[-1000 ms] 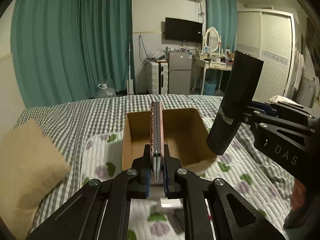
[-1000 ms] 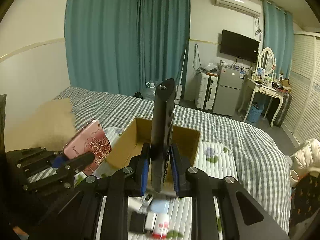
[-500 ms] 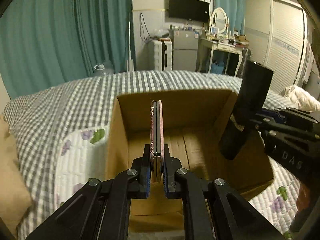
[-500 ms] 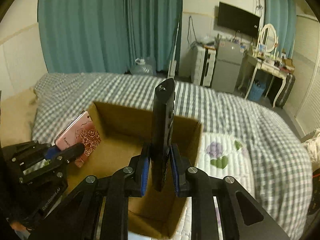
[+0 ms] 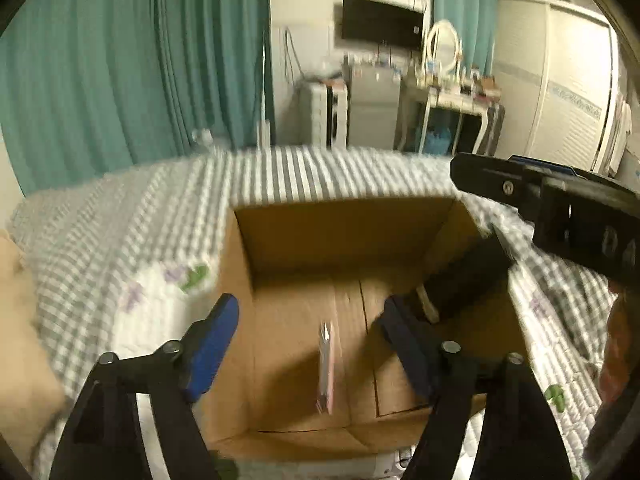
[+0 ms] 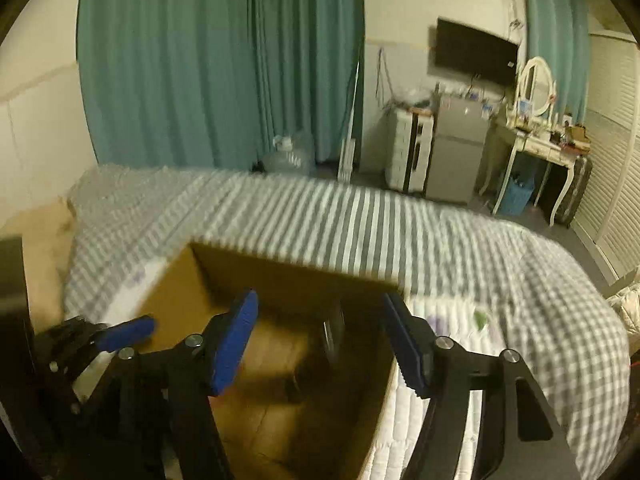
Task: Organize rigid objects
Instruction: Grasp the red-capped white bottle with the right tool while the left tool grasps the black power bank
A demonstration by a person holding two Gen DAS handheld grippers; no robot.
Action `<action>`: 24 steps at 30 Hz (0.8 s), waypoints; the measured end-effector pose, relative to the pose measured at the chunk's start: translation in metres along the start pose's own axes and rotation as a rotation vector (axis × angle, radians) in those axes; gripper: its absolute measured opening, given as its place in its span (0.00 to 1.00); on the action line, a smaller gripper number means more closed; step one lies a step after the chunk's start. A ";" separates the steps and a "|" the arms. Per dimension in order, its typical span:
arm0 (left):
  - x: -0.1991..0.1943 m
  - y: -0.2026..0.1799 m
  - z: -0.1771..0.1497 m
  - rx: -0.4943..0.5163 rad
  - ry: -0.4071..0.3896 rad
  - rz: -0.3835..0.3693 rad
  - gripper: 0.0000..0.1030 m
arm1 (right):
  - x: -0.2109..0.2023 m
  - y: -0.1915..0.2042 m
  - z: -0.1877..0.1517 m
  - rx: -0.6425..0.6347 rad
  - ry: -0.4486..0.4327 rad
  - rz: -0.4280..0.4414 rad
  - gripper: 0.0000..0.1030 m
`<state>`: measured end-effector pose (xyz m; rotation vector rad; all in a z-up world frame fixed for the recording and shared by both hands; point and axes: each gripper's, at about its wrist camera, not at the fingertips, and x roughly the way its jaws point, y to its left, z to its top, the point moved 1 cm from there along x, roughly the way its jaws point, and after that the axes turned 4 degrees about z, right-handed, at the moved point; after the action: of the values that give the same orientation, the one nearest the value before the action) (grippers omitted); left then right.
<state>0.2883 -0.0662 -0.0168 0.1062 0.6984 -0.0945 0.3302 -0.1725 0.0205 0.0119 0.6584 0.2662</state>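
Observation:
An open cardboard box (image 5: pixel 244 280) sits on the bed; it also shows in the right wrist view (image 6: pixel 172 292). My left gripper (image 5: pixel 308 336) is open above the box, and the thin pink case (image 5: pixel 326 364) stands on edge inside it, free of the fingers. My right gripper (image 6: pixel 320 336) is open over the box's right side. The black remote (image 5: pixel 464 280) leans inside the box against its right wall; in the right wrist view (image 6: pixel 334 332) it is a dark blur between the open jaws. The right gripper's body (image 5: pixel 560 208) shows in the left wrist view.
The bed carries a grey checked blanket (image 5: pixel 132 216) and a white floral quilt (image 6: pixel 448 380). A tan pillow (image 5: pixel 20 340) lies at the left. Small items (image 5: pixel 394 460) lie by the box's near edge. Teal curtains, a fridge and a dressing table stand behind.
Both grippers have opened. The pink case has dropped from the left gripper into the box, and the black remote has dropped from the right gripper into the box's right side.

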 end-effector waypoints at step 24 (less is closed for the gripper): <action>-0.121 0.027 -0.131 -0.122 0.020 0.072 1.00 | -0.142 0.030 -0.147 -0.074 0.175 0.008 0.88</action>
<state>0.1163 -0.0166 -0.0361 0.0150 0.7181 0.0187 0.1266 -0.1895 -0.0071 -0.0801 0.8222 0.3013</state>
